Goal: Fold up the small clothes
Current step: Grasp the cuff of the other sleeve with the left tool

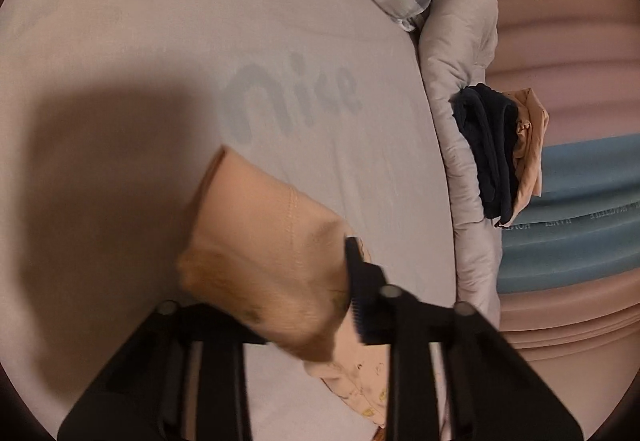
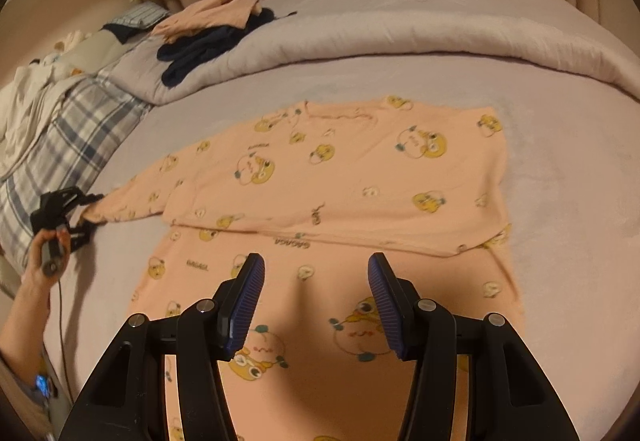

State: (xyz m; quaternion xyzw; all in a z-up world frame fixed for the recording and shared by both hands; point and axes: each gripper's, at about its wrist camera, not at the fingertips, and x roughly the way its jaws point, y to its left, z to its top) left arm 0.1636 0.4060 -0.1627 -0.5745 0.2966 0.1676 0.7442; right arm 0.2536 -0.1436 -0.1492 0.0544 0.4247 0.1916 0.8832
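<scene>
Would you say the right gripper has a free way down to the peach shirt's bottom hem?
Probably yes: the right gripper hangs open right over the peach shirt, nothing between them.

The left wrist view looked steeply down, close over the bed (image 1: pixel 120 41), toward the quilt (image 1: pixel 460 41) edge. The right wrist view sat higher, facing across the bed (image 2: pixel 560 181). Both took in the peach shirt (image 1: pixel 260 241) (image 2: pixel 340 181) and the dark clothes pile (image 1: pixel 488 145) (image 2: pixel 200 49).

Shirt (image 2: pixel 340 177) on bed (image 2: pixel 560 169), right of pillow (image 2: pixel 72 129)
</scene>
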